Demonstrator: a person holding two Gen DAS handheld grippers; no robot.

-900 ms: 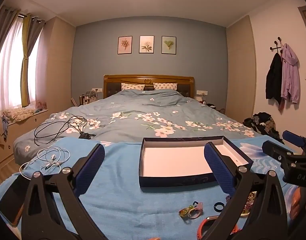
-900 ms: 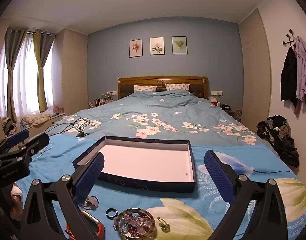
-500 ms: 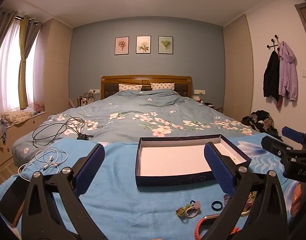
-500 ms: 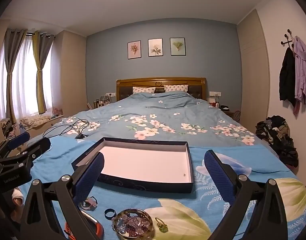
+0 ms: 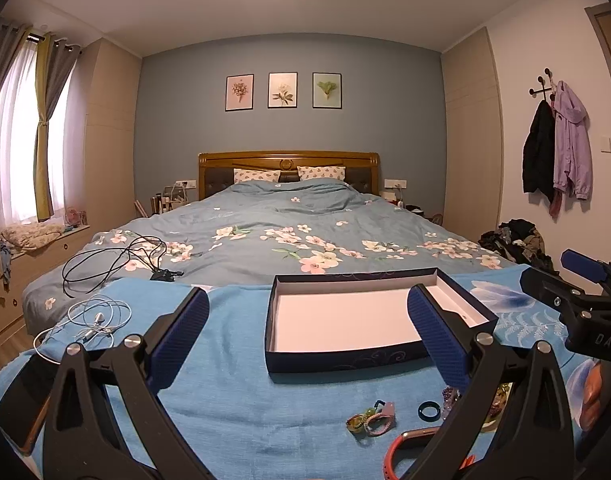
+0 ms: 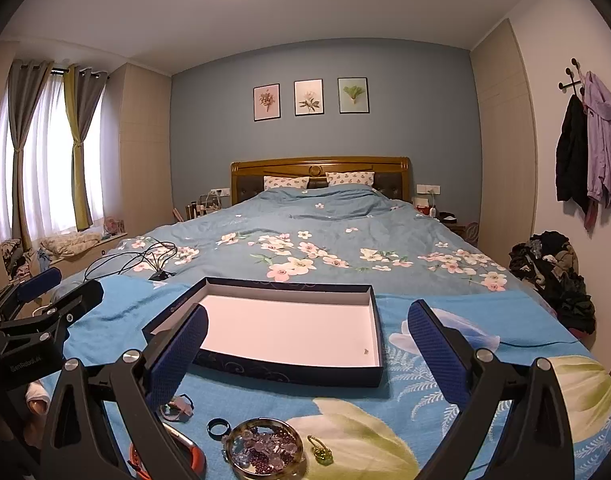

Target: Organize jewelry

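Both grippers hover over the foot of the bed, the left gripper (image 5: pixel 307 330) and the right gripper (image 6: pixel 307 340) spread wide with nothing between their pads. The empty box (image 6: pixel 289 330) sits on the blue cloth (image 5: pixel 233 360). Nearer, loose on the cloth, lie a dish of beads (image 6: pixel 264 448), a dark ring (image 6: pixel 218 427), a green charm (image 6: pixel 320 449) and an orange band (image 5: pixel 409 446).

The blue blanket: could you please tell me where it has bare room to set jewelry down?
Bare: the stretch between the white earphone cable and the dark blue box, and the box's floor. Crowded: the near strip, with black ring, bead dish and orange band.
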